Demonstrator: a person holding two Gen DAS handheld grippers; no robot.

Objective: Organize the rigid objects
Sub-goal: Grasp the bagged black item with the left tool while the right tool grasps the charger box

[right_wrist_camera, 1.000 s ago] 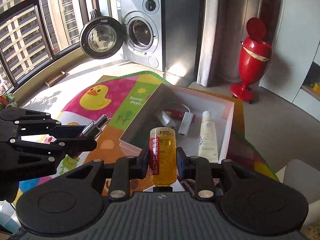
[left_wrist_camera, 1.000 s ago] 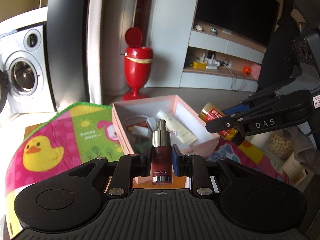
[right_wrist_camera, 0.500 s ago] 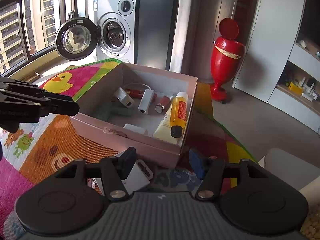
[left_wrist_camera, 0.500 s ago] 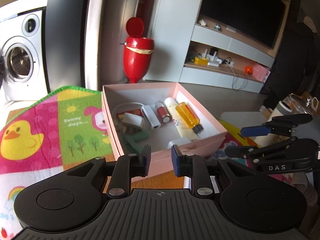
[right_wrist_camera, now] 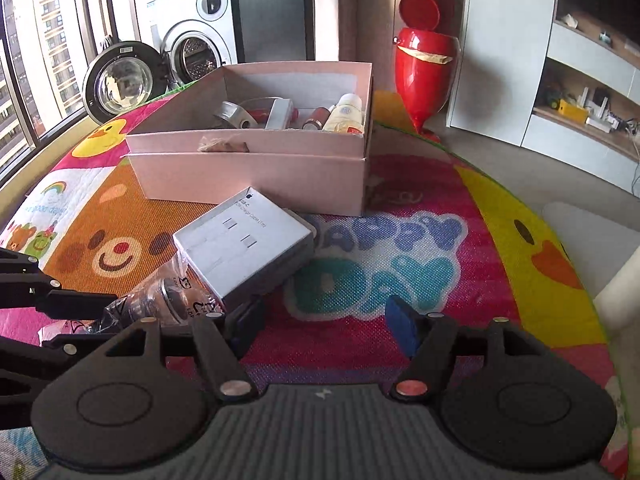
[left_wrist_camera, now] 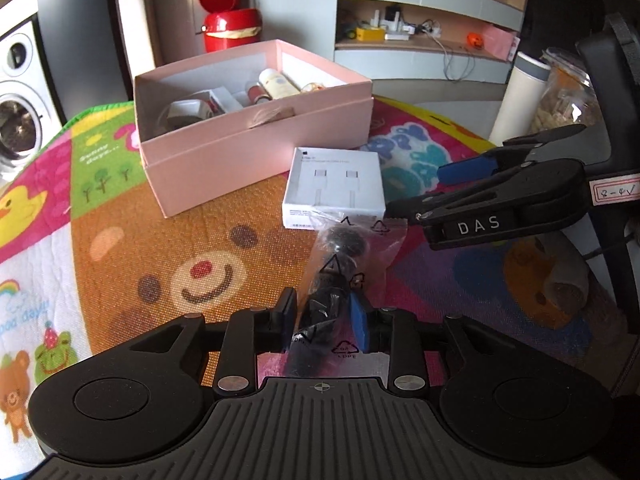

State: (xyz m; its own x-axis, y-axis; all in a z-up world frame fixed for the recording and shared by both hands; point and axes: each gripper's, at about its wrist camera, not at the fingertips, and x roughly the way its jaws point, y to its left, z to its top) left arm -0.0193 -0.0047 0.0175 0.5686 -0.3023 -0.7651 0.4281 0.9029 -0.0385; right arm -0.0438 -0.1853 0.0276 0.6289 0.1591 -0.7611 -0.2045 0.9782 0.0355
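A pink box on the play mat holds bottles, a tube and small items; it also shows in the right wrist view. A white cable box lies in front of it, also in the right wrist view. A clear plastic bag with a black object lies next to the cable box. My left gripper has its fingers on either side of the bag's near end, touching it. My right gripper is open and empty, just right of the cable box, its left finger by the box's corner.
A colourful play mat covers the surface. A red bin and a washing machine stand behind. A white flask and a snack jar stand at the right of the left wrist view.
One second ago each gripper held a bottle over the box; both bottles now lie in the box. Both grippers have dropped to the mat; the left has closed around the bagged object.
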